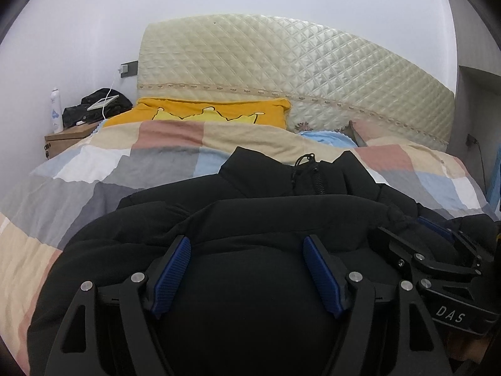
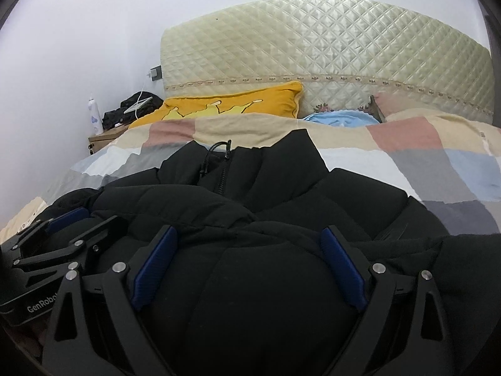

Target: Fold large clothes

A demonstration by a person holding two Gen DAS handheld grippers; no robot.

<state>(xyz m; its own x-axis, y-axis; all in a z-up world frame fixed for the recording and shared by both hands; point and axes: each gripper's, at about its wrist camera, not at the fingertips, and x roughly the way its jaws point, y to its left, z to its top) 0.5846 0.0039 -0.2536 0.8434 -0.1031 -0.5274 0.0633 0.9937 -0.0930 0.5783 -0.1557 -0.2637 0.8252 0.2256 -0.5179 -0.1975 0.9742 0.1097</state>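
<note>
A large black padded jacket (image 1: 281, 213) lies on the bed, collar and zipper (image 1: 319, 181) toward the headboard. It also fills the right wrist view (image 2: 281, 206). My left gripper (image 1: 247, 244) is open, its blue pads (image 1: 175, 269) spread wide over a bulging fold of the jacket. My right gripper (image 2: 250, 235) is open in the same way, its pads (image 2: 341, 266) either side of a jacket fold. The two grippers sit side by side: the right one shows in the left wrist view (image 1: 438, 250), the left one in the right wrist view (image 2: 62, 228).
A patchwork checked duvet (image 1: 125, 163) covers the bed. A yellow pillow (image 1: 203, 112) and a blue cloth (image 1: 325, 139) lie by the quilted cream headboard (image 1: 297, 75). A wooden nightstand (image 1: 69, 134) at the left wall holds a bottle (image 1: 55, 109), dark items and a tablet on a cable.
</note>
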